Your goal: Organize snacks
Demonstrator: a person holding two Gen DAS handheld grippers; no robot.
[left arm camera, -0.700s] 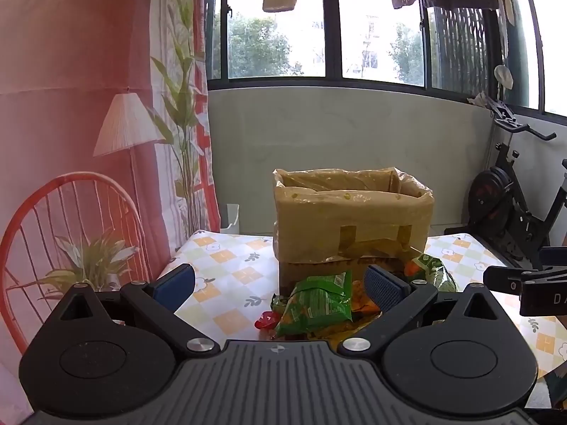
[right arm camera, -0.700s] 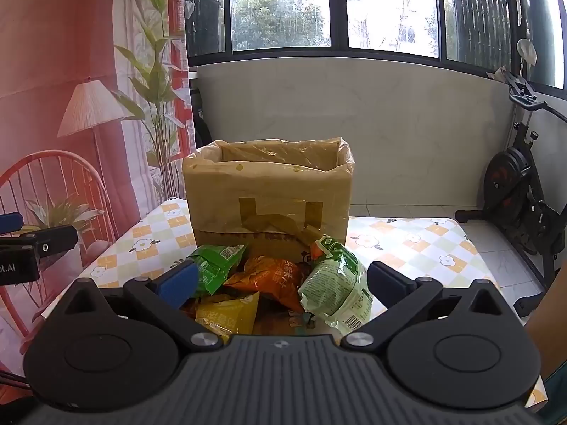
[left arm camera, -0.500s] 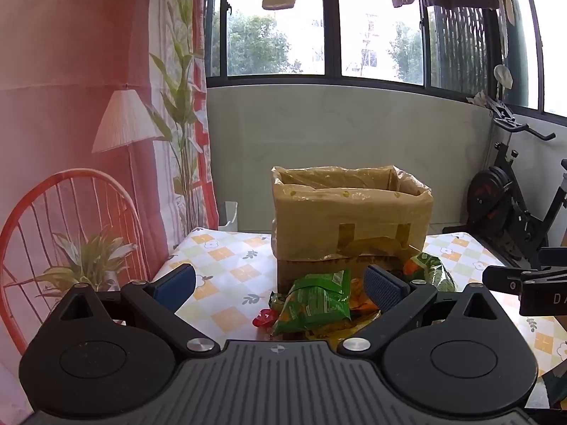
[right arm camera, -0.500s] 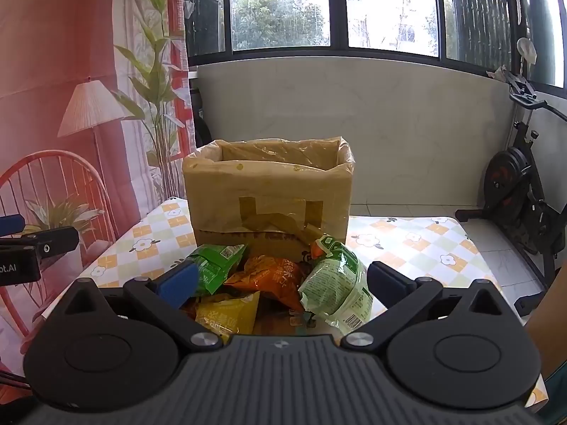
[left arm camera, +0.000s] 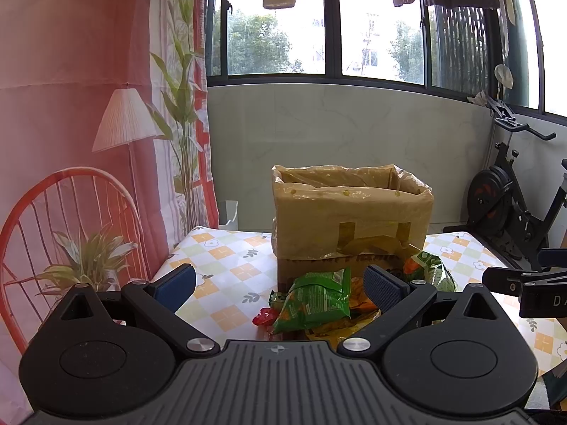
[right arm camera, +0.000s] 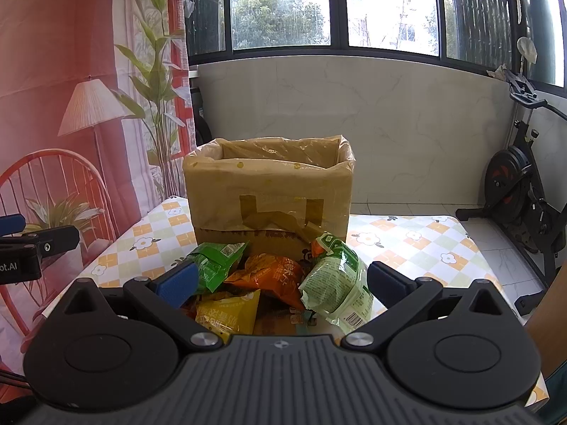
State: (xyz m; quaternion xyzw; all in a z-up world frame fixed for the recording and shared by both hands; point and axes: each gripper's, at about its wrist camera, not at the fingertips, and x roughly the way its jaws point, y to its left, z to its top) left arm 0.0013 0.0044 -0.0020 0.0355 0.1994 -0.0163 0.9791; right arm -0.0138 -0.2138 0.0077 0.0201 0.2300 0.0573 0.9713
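Observation:
A pile of snack bags lies on the checkered tablecloth in front of a cardboard box (left arm camera: 351,212) (right arm camera: 269,194) lined with clear plastic. In the right wrist view the pile holds a dark green bag (right arm camera: 216,262), an orange bag (right arm camera: 273,276), a yellow bag (right arm camera: 226,313) and a pale green bag (right arm camera: 336,283). The left wrist view shows the green bag (left arm camera: 315,301), a small red wrapper (left arm camera: 262,317) and another green bag (left arm camera: 428,269). My left gripper (left arm camera: 280,283) and my right gripper (right arm camera: 281,281) both stand wide open above the table's near side, holding nothing.
The table (right arm camera: 425,244) carries a flowered checkered cloth. A printed backdrop with a lamp and red chair (left arm camera: 71,141) hangs at the left. An exercise bike (right arm camera: 521,191) stands on the floor at the right. Windows and hanging laundry are behind. Each gripper shows at the other view's edge.

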